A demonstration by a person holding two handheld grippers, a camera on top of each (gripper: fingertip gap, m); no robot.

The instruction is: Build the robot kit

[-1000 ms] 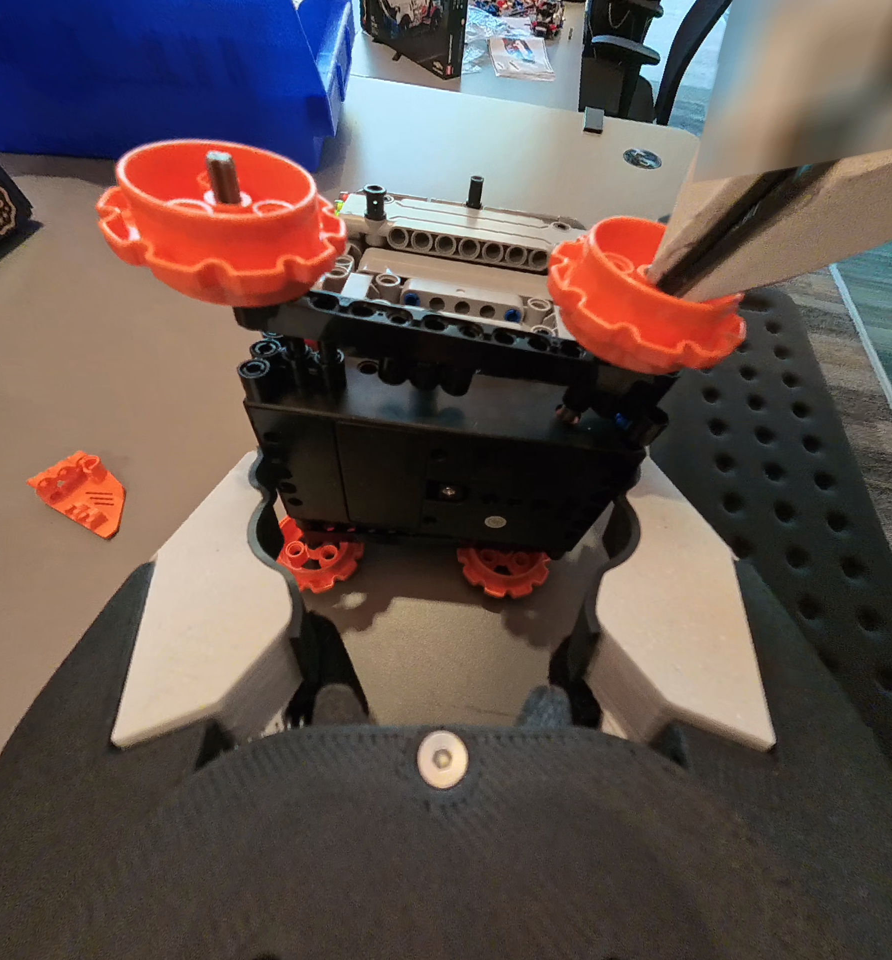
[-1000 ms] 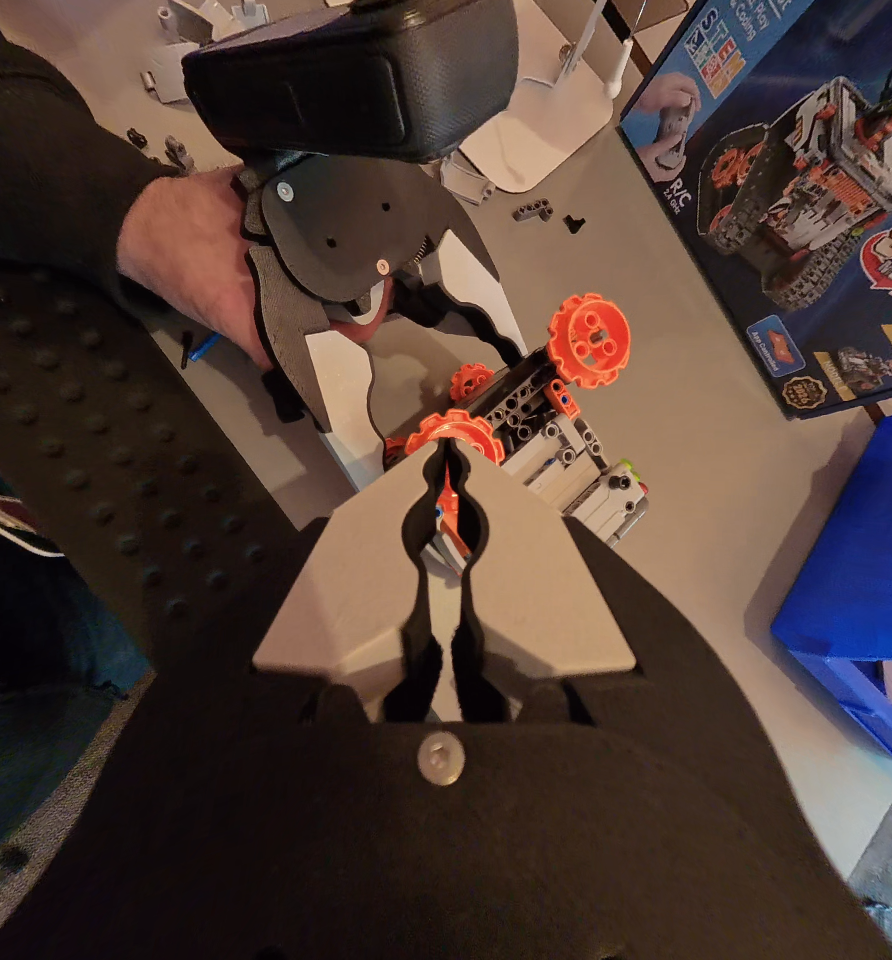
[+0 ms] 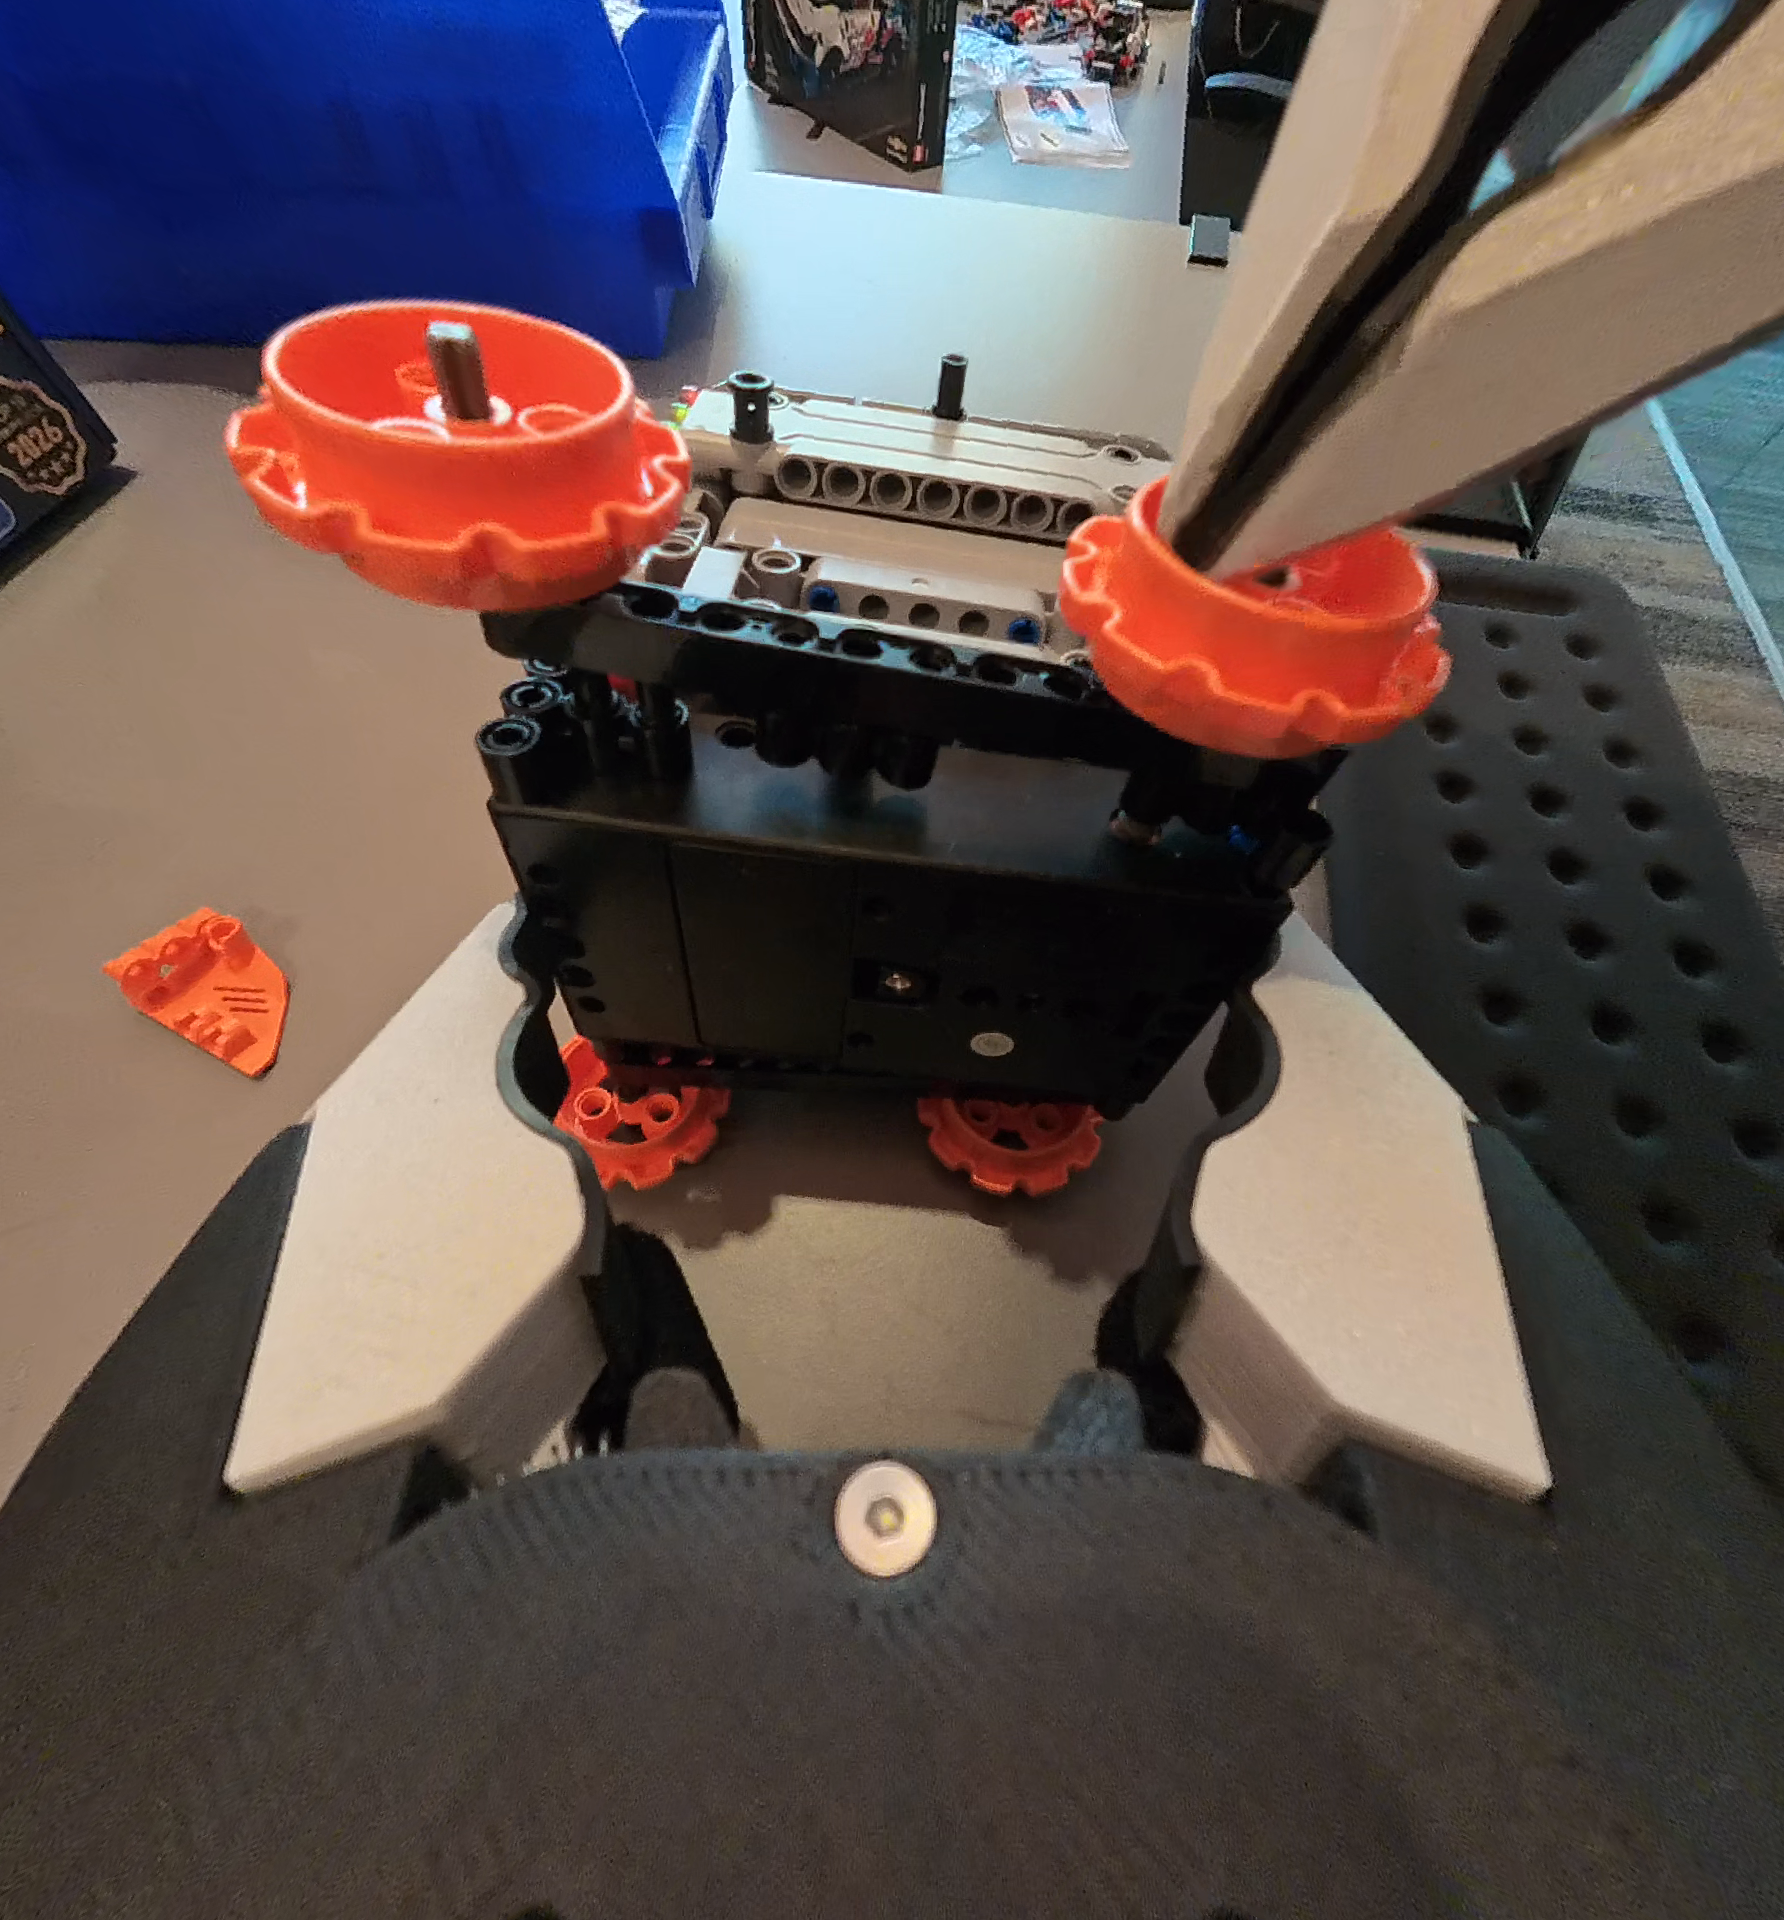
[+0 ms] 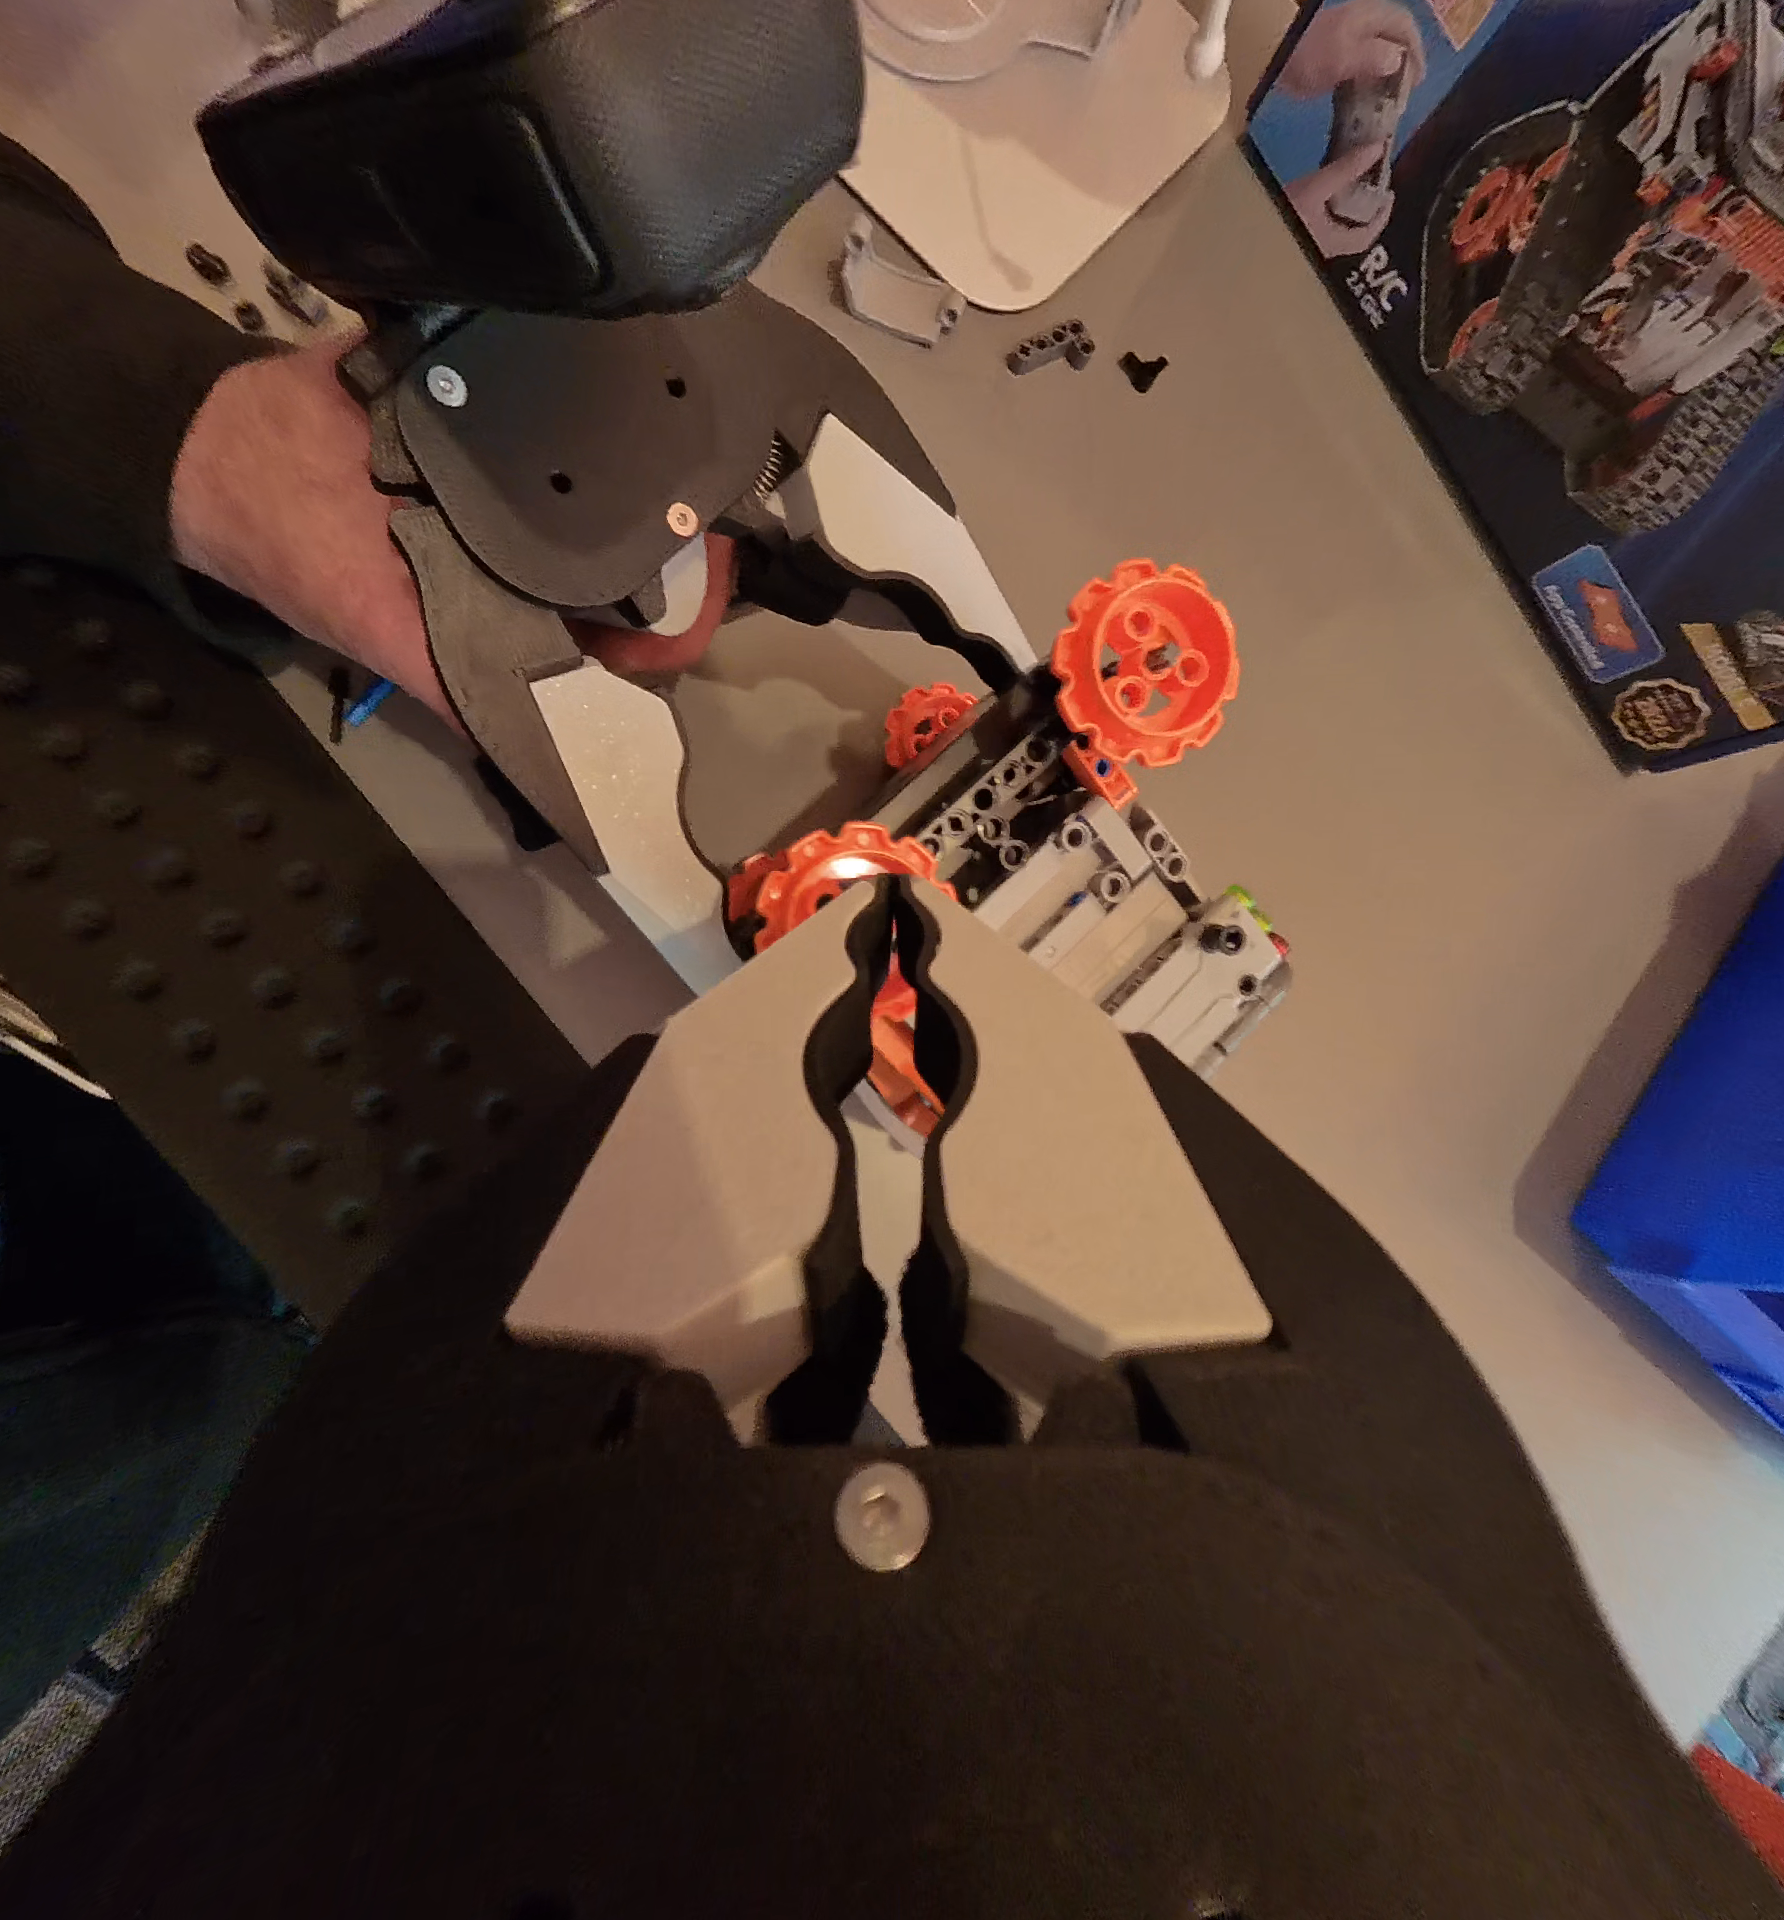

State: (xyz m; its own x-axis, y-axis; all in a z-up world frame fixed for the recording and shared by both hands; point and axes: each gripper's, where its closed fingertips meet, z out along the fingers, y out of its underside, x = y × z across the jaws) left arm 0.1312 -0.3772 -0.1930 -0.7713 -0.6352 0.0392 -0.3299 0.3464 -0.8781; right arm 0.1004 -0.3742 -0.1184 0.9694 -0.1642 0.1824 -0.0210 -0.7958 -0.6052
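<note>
**Four orange wheels, two grippers, one model**

One brick-built model (image 3: 867, 831) carries four orange toothed wheels: two large (image 3: 457, 457) (image 3: 1252, 634) and two small (image 3: 639, 1117) (image 3: 1007, 1132). One loose orange panel piece (image 3: 200, 987) lies on the table. Two grippers (image 3: 888, 1039) (image 4: 893, 914), two blue bins (image 3: 327, 156) (image 4: 1740, 1143) and one printed box (image 4: 1615, 343) are visible.

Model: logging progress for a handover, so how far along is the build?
Done: left wheel on its axle, two small gears underneath. In hand: left gripper clamps the model; right gripper, tips closed, sits in the right wheel. Left: an orange panel lies loose on the table.
</note>
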